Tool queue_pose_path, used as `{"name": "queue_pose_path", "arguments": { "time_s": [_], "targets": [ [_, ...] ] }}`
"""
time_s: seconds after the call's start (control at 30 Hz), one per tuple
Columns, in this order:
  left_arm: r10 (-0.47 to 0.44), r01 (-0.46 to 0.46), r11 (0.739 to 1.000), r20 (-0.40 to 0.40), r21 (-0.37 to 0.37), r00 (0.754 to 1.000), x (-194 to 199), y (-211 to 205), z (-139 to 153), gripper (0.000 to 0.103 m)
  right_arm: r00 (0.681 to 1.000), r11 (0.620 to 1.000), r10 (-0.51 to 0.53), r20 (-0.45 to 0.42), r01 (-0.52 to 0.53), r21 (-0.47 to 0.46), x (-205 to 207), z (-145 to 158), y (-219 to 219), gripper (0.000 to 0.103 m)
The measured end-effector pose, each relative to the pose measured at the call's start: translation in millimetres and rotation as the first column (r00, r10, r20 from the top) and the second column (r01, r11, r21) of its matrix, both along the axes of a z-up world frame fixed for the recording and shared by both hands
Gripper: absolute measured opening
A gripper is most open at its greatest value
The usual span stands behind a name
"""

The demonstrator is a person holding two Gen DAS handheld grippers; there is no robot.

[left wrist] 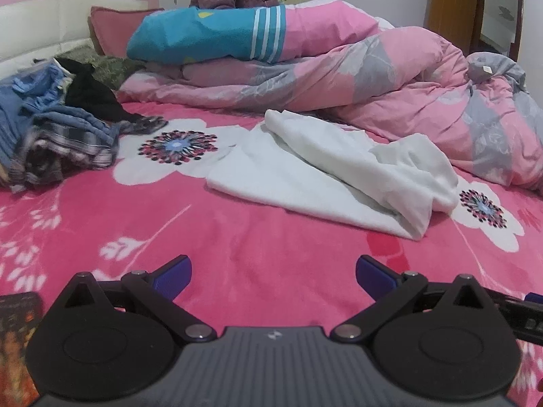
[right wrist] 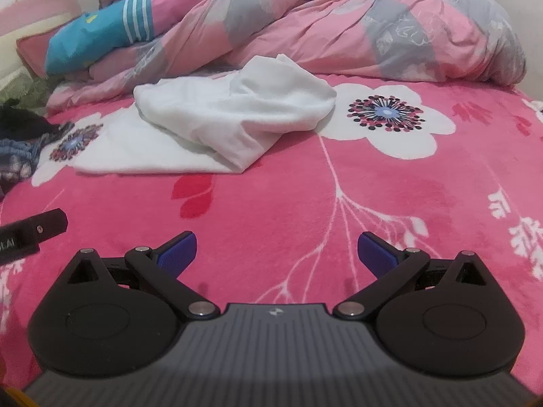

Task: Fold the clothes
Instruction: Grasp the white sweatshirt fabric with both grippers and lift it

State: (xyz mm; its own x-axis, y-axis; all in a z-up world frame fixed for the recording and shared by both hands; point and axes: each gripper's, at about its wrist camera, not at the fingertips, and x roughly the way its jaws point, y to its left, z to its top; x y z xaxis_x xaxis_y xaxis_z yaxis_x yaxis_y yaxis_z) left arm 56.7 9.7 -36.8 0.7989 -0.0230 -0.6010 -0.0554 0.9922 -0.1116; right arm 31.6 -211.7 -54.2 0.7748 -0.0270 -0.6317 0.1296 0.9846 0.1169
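white garment [left wrist: 325, 173] lies rumpled mid-bed on pink floral blanket [left wrist: 210, 237], w/ pink duvet [left wrist: 390, 78] heaped behind. left hand-held gripper [left wrist: 273, 273] & right hand-held gripper [right wrist: 277, 252] both spread wide, holding nothing, near blanket's front edge.

Clothes pile [left wrist: 51, 135] cut off left.

Two alike tools, left tool [left wrist: 273, 273] and right tool [right wrist: 276, 249]: black linkages, silver pivot screws, blue fingertip pads [right wrist: 178, 249], ribbed grey bodies.
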Motion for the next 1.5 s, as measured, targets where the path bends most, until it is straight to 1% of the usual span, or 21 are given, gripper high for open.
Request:
{"name": "queue_pose_path", "arguments": {
  "time_s": [0.07,0.13,0.27,0.4,0.47,0.5,0.57,0.67,0.77,0.8,0.83,0.87,0.9,0.93,0.97,1.0,1.03,1.13,1.27,1.4,1.5],
  "targets": [
    [-0.003,0.003,1.000,0.005,-0.017,1.000,15,1,-3,0.103,0.999,1.000,0.017,0.048,-0.018,0.018,5,-3,-9,0.102],
    [0.018,-0.017,1.000,0.015,-0.014,1.000,31,4,-4,0.103,0.993,0.999,0.041,0.107,-0.043,0.016,11,-2,-16,0.102],
    [0.082,-0.081,0.997,0.031,-0.014,0.996,69,11,-9,0.103,0.971,0.990,0.137,0.194,-0.128,-0.060,37,8,-19,0.102],
    [0.123,-0.122,0.992,0.027,-0.040,0.992,108,19,-17,0.100,0.927,0.962,0.271,0.260,-0.262,-0.071,80,20,-16,0.102],
    [0.147,-0.146,0.988,0.019,-0.048,0.989,125,24,-22,0.092,0.902,0.944,0.330,0.279,-0.322,-0.074,107,24,-9,0.102],
    [0.160,-0.159,0.986,0.010,-0.056,0.987,133,27,-25,0.089,0.890,0.933,0.358,0.283,-0.351,-0.080,122,24,-3,0.102],
    [0.185,-0.186,0.978,-0.017,-0.092,0.983,147,35,-32,0.081,0.871,0.911,0.412,0.266,-0.401,-0.100,153,20,12,0.102],
    [0.215,-0.217,0.970,-0.031,-0.111,0.976,159,40,-44,0.074,0.855,0.878,0.479,0.196,-0.465,-0.116,200,4,37,0.102],
    [0.235,-0.236,0.965,-0.027,-0.110,0.972,165,43,-50,0.066,0.843,0.852,0.523,0.127,-0.514,-0.100,233,-16,56,0.100],
    [0.237,-0.238,0.965,-0.024,-0.112,0.971,165,43,-50,0.062,0.843,0.849,0.528,0.100,-0.520,-0.097,239,-23,60,0.096],
    [0.237,-0.238,0.964,-0.023,-0.118,0.971,165,43,-49,0.051,0.847,0.849,0.527,0.074,-0.520,-0.099,244,-30,65,0.091],
    [0.231,-0.232,0.964,-0.025,-0.131,0.973,164,45,-49,0.036,0.850,0.850,0.523,0.061,-0.515,-0.108,245,-33,67,0.088],
    [0.218,-0.220,0.964,-0.029,-0.148,0.975,164,46,-49,0.027,0.854,0.853,0.517,0.061,-0.508,-0.124,243,-33,69,0.078],
    [0.203,-0.206,0.964,-0.036,-0.165,0.979,164,47,-49,0.015,0.857,0.856,0.511,0.062,-0.501,-0.128,241,-31,68,0.062],
    [0.190,-0.194,0.965,-0.036,-0.174,0.981,162,46,-48,0.015,0.862,0.862,0.502,0.066,-0.493,-0.116,237,-27,65,0.052],
    [0.183,-0.185,0.967,-0.028,-0.174,0.983,160,44,-47,0.014,0.868,0.870,0.491,0.070,-0.484,-0.098,232,-22,61,0.033],
    [0.175,-0.176,0.969,-0.020,-0.174,0.984,157,43,-45,0.014,0.873,0.875,0.483,0.070,-0.478,-0.078,229,-17,56,0.022],
    [0.146,-0.142,0.972,0.007,-0.187,0.989,145,37,-36,0.013,0.878,0.881,0.473,0.068,-0.472,-0.034,222,-8,46,0.016],
    [0.105,-0.093,0.973,0.046,-0.211,0.993,120,32,-19,0.012,0.879,0.881,0.470,0.077,-0.472,0.019,209,5,37,0.015],
    [0.026,-0.006,0.971,0.083,-0.240,0.996,82,26,-1,0.012,0.878,0.877,0.464,0.122,-0.474,0.080,175,23,22,0.014],
    [-0.045,0.073,0.970,0.122,-0.230,0.991,41,17,11,0.012,0.876,0.868,0.457,0.151,-0.477,0.137,140,34,3,0.014]
  ]
}}
